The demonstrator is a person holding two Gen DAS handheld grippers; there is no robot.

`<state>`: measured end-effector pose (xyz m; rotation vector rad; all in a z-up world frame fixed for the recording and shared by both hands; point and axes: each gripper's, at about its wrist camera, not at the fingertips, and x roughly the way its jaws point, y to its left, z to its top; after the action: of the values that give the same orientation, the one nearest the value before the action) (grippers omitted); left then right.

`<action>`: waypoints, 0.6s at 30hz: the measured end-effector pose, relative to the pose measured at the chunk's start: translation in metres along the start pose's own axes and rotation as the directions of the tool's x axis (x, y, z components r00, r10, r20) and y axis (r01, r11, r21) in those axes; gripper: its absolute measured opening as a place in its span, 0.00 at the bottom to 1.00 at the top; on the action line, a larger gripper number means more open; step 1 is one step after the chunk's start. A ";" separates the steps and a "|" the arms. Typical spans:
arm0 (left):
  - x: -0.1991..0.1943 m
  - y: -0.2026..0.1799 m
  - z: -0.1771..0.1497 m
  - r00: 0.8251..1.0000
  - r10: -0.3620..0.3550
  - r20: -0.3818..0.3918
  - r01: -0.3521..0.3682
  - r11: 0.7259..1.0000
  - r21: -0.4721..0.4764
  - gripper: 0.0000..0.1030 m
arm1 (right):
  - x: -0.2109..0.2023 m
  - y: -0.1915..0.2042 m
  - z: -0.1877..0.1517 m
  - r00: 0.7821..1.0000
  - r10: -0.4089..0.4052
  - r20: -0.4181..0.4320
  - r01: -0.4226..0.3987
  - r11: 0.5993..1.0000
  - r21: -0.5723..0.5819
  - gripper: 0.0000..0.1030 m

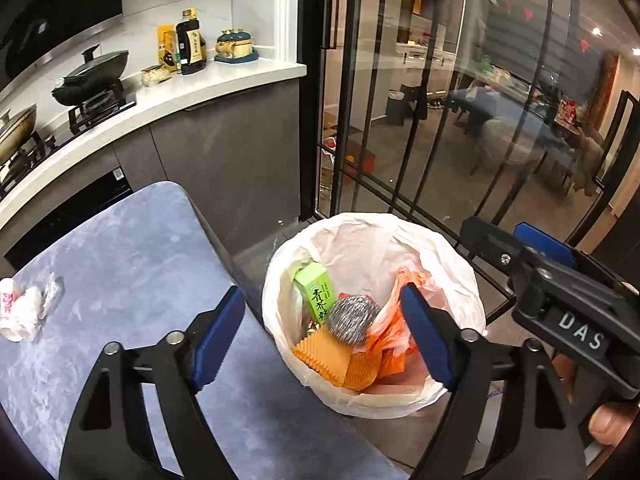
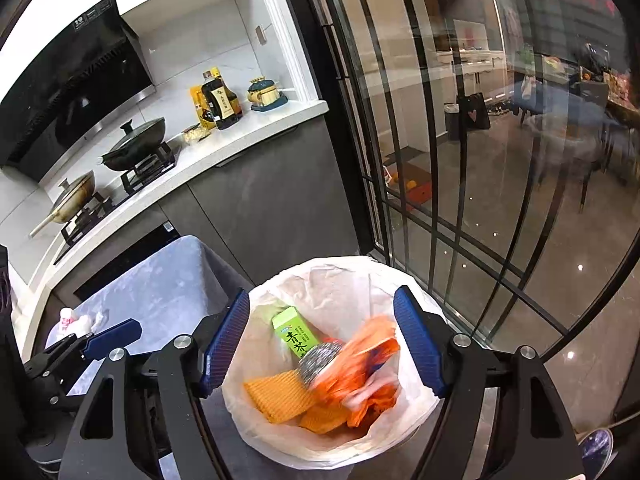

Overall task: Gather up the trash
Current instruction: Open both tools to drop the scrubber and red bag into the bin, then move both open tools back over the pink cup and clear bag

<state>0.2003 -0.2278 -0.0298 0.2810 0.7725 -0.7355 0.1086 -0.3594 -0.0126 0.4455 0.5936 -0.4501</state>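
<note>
Blue-padded left gripper (image 1: 324, 336): jaws spread wide, nothing between the pads, poised above the bin (image 1: 280, 280). Right gripper (image 2: 322, 340): jaws likewise wide and empty, directly over the same bin; an orange wrapper (image 2: 360, 360) shows blurred just below it. Bin, white-lined, beneath both grippers, holds a green carton (image 1: 316, 296), steel scourer (image 1: 352, 318), orange mesh sleeves (image 1: 324, 356) and orange wrappers. Blue table (image 1: 128, 260) to the left of the left gripper; crumpled white wrapper (image 1: 18, 308) lies on it, well apart from the bin.
</note>
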 end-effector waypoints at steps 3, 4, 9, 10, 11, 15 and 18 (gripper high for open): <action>-0.005 0.004 -0.001 1.000 0.013 0.013 -0.013 1.000 -0.001 0.79 | -0.005 0.005 0.000 1.000 0.003 0.013 -0.003 1.000 -0.010 0.75; -0.006 0.006 -0.001 1.000 0.019 0.013 -0.019 1.000 -0.002 0.79 | -0.007 0.008 0.001 1.000 0.005 0.018 -0.004 1.000 -0.014 0.75; -0.013 0.020 -0.005 0.999 0.042 0.015 -0.041 0.999 -0.027 0.79 | -0.014 0.019 0.002 0.999 0.017 0.028 -0.017 1.000 -0.024 0.79; -0.016 0.024 -0.006 0.999 0.047 0.016 -0.047 0.998 -0.036 0.79 | -0.015 0.022 0.002 0.999 0.020 0.029 -0.019 0.999 -0.028 0.79; -0.018 0.027 -0.007 0.999 0.050 0.017 -0.050 0.998 -0.042 0.79 | -0.017 0.026 0.002 0.999 0.023 0.032 -0.022 0.999 -0.034 0.80; -0.027 0.047 -0.012 0.997 0.077 0.022 -0.076 0.994 -0.075 0.80 | -0.022 0.043 -0.002 0.999 0.030 0.037 -0.027 0.997 -0.071 0.81; -0.034 0.061 -0.014 0.995 0.094 0.027 -0.091 0.991 -0.100 0.81 | -0.025 0.057 -0.002 0.998 0.044 0.036 -0.040 0.995 -0.091 0.81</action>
<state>0.2182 -0.1602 -0.0164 0.2142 0.7588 -0.6114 0.1190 -0.3050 0.0161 0.3622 0.5645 -0.3894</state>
